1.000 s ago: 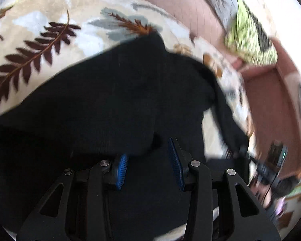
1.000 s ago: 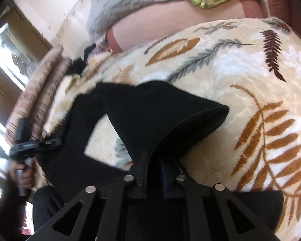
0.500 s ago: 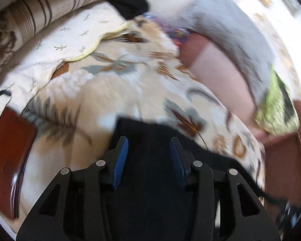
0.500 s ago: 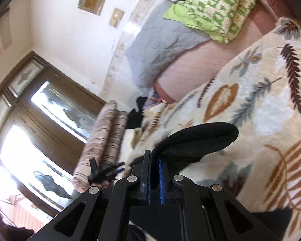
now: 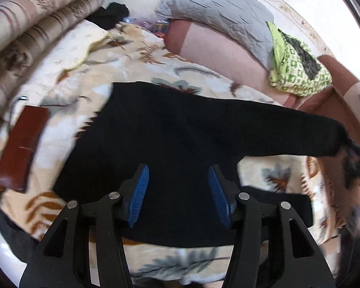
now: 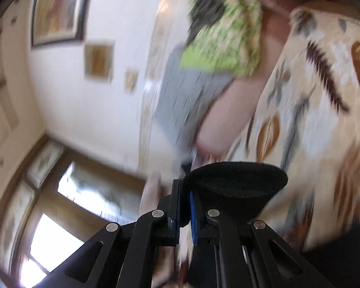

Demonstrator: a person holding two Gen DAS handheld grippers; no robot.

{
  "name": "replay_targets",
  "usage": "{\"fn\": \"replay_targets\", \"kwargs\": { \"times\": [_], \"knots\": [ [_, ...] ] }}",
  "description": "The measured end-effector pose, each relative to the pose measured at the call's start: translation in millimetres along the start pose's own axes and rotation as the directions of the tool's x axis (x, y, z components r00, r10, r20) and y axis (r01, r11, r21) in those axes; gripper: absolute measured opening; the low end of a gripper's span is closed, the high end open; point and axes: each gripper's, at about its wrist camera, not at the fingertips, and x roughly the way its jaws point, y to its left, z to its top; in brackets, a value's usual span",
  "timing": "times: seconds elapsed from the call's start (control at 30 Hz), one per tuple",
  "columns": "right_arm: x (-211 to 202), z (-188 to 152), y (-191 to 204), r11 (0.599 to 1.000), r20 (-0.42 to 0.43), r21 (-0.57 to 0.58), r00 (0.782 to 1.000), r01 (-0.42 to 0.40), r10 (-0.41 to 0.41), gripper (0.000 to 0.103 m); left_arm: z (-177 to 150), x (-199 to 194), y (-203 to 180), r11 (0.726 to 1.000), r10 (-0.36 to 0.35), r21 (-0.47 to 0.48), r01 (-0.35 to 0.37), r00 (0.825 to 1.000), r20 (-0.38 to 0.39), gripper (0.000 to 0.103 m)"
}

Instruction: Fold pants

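Black pants [image 5: 170, 139] lie spread on a leaf-patterned blanket [image 5: 88, 88] in the left wrist view. One leg stretches right and lifts off the bed toward the right edge. My left gripper [image 5: 178, 176] hovers above the cloth with its jaws opening and nothing between the blue pads [image 5: 138, 198]. In the right wrist view my right gripper [image 6: 185, 188] is shut on a fold of the black pants [image 6: 237, 180], raised and pointing level at the wall.
A dark red flat case [image 5: 24, 144] lies on the blanket at the left. Striped rolled bedding [image 5: 28, 21] sits at the back left, a grey pillow [image 5: 218, 12] and a green patterned cloth [image 5: 297, 72] on the pink headboard [image 5: 225, 50]. A window [image 6: 60, 216] fills the right view's lower left.
The left gripper let go of the black cloth, rose and drew back as its jaws widened. The right gripper lifted and tipped up with the pants' fold, from facing the bed to the wall.
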Motion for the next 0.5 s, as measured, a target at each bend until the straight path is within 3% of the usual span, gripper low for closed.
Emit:
{"fn": "replay_targets", "kwargs": {
  "times": [0.03,0.07,0.1,0.13,0.23,0.4,0.47,0.5],
  "knots": [
    [18,21,-10,0.997,0.010,-0.048,0.998,0.065,-0.065,0.010,4,6,-6,1.000,-0.003,-0.007,0.003,1.000,0.004,0.052],
    [29,35,-25,0.979,0.028,-0.050,0.980,0.199,-0.198,0.013,8,13,-12,1.000,0.021,-0.011,-0.021,1.000,0.006,0.052],
    [34,45,-44,0.942,0.037,-0.005,0.941,0.337,-0.337,0.016,11,20,-18,0.999,0.043,-0.008,-0.043,0.999,0.005,0.052],
    [34,48,-53,0.926,0.015,0.010,0.925,0.378,-0.379,0.018,14,26,-23,0.998,0.057,0.000,-0.057,0.998,0.000,0.052],
    [19,41,-54,0.904,-0.020,-0.073,0.906,0.421,-0.423,0.026,32,59,-42,0.990,0.114,0.088,-0.113,0.993,-0.013,0.052],
    [-4,6,-52,0.830,-0.053,-0.292,0.859,0.474,-0.509,0.029,54,124,-60,0.949,0.186,0.252,-0.189,0.982,0.035,0.056],
    [4,-11,-54,0.748,-0.050,-0.416,0.809,0.516,-0.586,0.030,54,156,-56,0.919,0.262,0.298,-0.259,0.965,0.032,0.056],
    [12,-20,-48,0.668,-0.035,-0.510,0.763,0.542,-0.646,0.030,53,170,-53,0.902,0.302,0.315,-0.296,0.953,0.029,0.056]
  ]
}}
